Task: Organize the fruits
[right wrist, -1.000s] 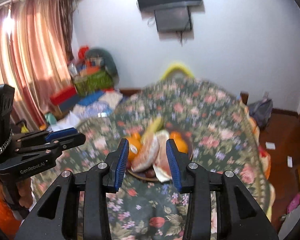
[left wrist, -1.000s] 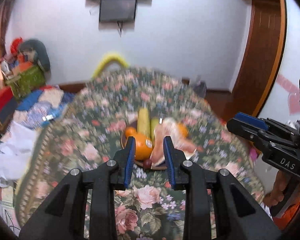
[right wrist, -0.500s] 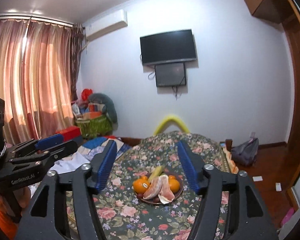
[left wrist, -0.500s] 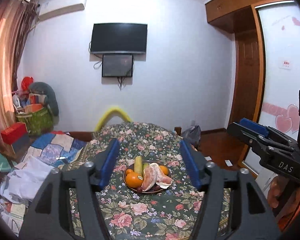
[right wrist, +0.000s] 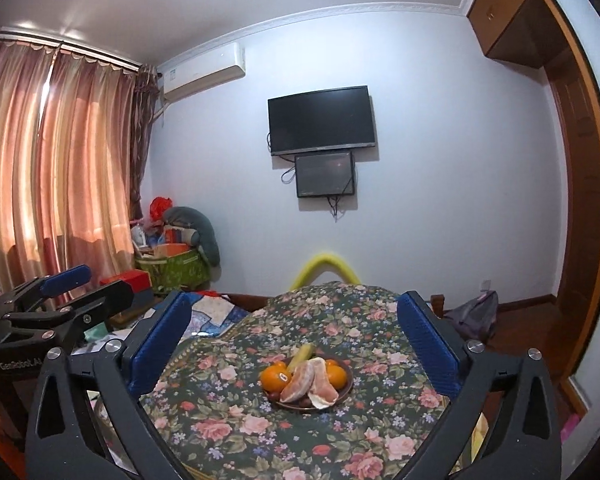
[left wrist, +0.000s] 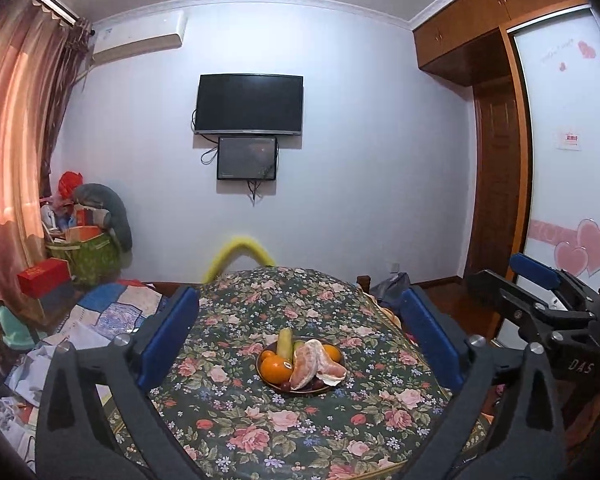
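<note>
Fruits [left wrist: 300, 362]: heaped together on one dark round plate [left wrist: 337, 385], which sits near the middle of the bench [left wrist: 260, 432] on a floral cloth.
Plate contents: oranges [left wrist: 275, 370] at the left and far right; peeled pomelo segments [left wrist: 316, 364] at the front, one leaning on another; a long yellow-green fruit [left wrist: 284, 343] at the back, propped upward on the pile; small dark fruits at the front rim, kind not clear.
Why so placed: the pile is gathered in one dish, which suits a tidied state; equally it could be a heap awaiting sorting. The pictures do not settle which.
Left hand-held gripper [left wrist: 300, 340]: spread wide, holding nothing, held back from the plate and framing it.
Right hand-held gripper [right wrist: 296, 344]: spread wide too, nothing between the fingers, well short of the fruit.
Bench, other items: none seen off the plate.
</note>
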Action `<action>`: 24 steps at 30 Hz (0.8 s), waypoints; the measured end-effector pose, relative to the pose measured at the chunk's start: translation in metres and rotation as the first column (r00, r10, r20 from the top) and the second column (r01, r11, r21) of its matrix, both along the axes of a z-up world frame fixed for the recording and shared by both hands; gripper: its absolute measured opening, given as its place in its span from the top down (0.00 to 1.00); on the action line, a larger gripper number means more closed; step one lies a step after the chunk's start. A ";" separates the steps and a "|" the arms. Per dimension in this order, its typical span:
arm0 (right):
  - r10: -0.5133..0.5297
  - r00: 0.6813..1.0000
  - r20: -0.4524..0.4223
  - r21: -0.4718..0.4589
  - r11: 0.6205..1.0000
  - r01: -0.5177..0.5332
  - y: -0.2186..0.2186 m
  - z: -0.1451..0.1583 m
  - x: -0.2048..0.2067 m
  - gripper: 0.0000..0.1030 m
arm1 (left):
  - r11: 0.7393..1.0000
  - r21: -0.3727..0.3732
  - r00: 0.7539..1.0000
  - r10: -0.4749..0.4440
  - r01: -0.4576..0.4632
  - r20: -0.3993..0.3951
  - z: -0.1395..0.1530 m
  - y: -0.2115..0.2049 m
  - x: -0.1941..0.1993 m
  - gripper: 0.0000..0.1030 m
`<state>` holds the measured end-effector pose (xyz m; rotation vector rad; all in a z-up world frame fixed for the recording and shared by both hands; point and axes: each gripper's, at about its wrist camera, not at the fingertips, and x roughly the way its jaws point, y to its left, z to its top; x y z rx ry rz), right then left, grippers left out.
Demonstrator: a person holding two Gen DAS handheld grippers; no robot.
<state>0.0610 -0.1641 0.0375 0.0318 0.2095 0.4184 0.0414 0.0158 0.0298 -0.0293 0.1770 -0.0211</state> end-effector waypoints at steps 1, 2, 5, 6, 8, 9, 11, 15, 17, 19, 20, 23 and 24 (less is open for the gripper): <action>-0.004 1.000 0.000 -0.003 1.000 0.004 -0.001 0.000 -0.001 0.00 | 1.000 0.002 1.000 -0.001 0.001 -0.001 -0.001 -0.001 -0.001 0.00; -0.008 1.000 -0.001 -0.004 1.000 0.008 -0.003 -0.002 -0.004 0.00 | 1.000 0.005 1.000 0.000 0.000 -0.003 -0.001 -0.001 0.000 0.00; -0.015 1.000 -0.007 -0.001 1.000 0.015 -0.005 -0.003 -0.007 0.00 | 1.000 0.008 1.000 0.002 -0.002 -0.001 -0.003 -0.002 -0.002 0.00; -0.016 1.000 -0.010 0.000 1.000 0.016 -0.006 -0.003 -0.006 0.00 | 1.000 0.010 1.000 0.002 -0.002 -0.002 -0.003 -0.003 -0.002 0.00; -0.016 1.000 -0.014 0.003 1.000 0.016 -0.008 -0.005 -0.007 0.00 | 1.000 0.013 1.000 0.002 -0.002 -0.002 -0.004 -0.005 -0.003 0.00; -0.017 1.000 -0.014 0.003 1.000 0.017 -0.009 -0.005 -0.008 0.00 | 1.000 0.012 1.000 0.003 -0.003 -0.001 -0.004 -0.005 -0.003 0.00; -0.020 1.000 -0.013 0.000 1.000 0.020 -0.009 -0.004 -0.009 0.00 | 1.000 0.011 1.000 0.001 -0.001 -0.003 -0.004 -0.005 -0.003 0.00; -0.020 1.000 -0.016 0.000 1.000 0.020 -0.009 -0.003 -0.010 0.00 | 1.000 0.001 1.000 0.002 -0.002 -0.006 -0.005 -0.004 -0.003 0.00; -0.020 1.000 -0.016 -0.001 1.000 0.020 -0.009 -0.003 -0.010 0.00 | 1.000 -0.003 1.000 0.001 -0.001 -0.010 -0.006 -0.003 -0.002 0.00; -0.021 1.000 -0.019 0.000 1.000 0.021 -0.010 -0.003 -0.010 0.00 | 1.000 -0.005 1.000 0.002 -0.003 -0.012 -0.006 -0.002 -0.001 0.00; -0.021 1.000 -0.020 0.000 1.000 0.021 -0.010 -0.004 -0.010 0.00 | 1.000 -0.004 1.000 0.003 -0.003 -0.013 -0.006 -0.002 -0.001 0.00; -0.022 0.999 -0.024 0.002 1.000 0.022 -0.011 -0.003 -0.010 0.00 | 1.000 -0.002 1.000 0.001 -0.001 -0.013 -0.007 -0.003 0.000 0.00; -0.022 0.999 -0.024 0.002 1.000 0.022 -0.011 -0.004 -0.010 0.00 | 1.000 -0.002 1.000 -0.001 0.001 -0.014 -0.007 -0.003 0.000 0.00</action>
